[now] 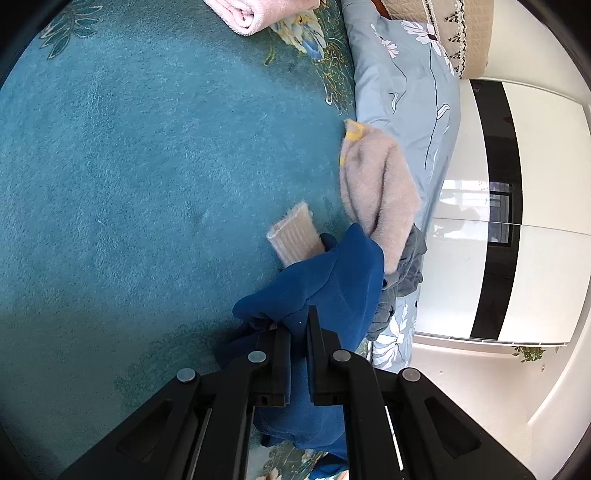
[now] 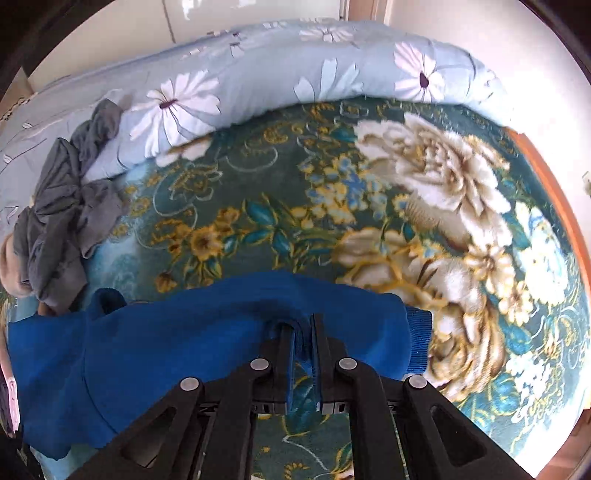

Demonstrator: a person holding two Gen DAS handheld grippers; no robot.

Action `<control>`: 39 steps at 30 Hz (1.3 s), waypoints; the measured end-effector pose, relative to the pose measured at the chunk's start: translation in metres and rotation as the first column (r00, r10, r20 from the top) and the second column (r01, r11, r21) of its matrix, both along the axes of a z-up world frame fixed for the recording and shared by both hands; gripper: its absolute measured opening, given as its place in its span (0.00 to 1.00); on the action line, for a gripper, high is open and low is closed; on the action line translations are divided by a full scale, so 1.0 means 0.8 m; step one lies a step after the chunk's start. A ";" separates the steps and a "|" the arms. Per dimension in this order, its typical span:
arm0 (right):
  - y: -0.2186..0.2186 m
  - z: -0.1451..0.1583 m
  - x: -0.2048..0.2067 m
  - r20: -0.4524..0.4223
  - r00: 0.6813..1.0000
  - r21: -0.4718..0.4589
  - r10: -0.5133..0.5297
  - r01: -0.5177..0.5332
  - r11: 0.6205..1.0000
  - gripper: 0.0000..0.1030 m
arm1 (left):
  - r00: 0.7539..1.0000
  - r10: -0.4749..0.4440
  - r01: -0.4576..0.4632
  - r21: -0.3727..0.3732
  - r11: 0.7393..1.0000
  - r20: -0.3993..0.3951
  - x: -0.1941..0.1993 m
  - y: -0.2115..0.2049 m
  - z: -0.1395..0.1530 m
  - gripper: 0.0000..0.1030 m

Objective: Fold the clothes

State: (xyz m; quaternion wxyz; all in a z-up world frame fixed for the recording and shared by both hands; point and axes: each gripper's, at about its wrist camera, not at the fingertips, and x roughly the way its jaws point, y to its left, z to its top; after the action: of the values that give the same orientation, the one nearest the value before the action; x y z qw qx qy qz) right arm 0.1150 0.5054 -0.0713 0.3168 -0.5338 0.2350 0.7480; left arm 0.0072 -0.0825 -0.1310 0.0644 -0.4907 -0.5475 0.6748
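Bed (image 2: 280, 206) w/ a teal flowered blanket fills most of what I see; lots of bare teal to one side, prob the spot for laying things flat. Along its far side runs a rolled pale-blue flowered duvet (image 2: 258, 77), which boxes in that edge, so room to move is toward the middle, not that way. The blue sweater (image 2: 155, 343) hangs slack between both tools, bunched, one ribbed cuff off to the side; looks like it's being spread out before a first fold, so early in the job imo. Left gripper (image 1: 299, 328) has its jaws pinched on a bunch of the blue cloth; right gripper (image 2: 303, 332) likewise, jaws nearly together w/ a fold of blue between them. Beside the sweater, up against the duvet, sit a fuzzy beige garment (image 1: 376, 192) and a crumpled gray one (image 2: 62, 210), prob waiting their turn. A rolled pink towel (image 1: 255, 14) lies at the far edge, well apart.
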 end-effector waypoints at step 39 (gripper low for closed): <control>-0.178 -0.038 0.018 -0.298 0.954 -0.669 -0.035 -0.183 0.721 0.05 | 0.984 -0.127 0.114 -0.105 0.988 -0.128 0.023 0.014 0.059 0.06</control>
State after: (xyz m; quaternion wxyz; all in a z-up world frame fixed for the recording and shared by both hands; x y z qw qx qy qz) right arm 0.1296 0.3632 -0.1020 0.0273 -0.5066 0.5178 0.6888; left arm 0.0255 -0.0709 -0.0840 0.1180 -0.4790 -0.4777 0.7270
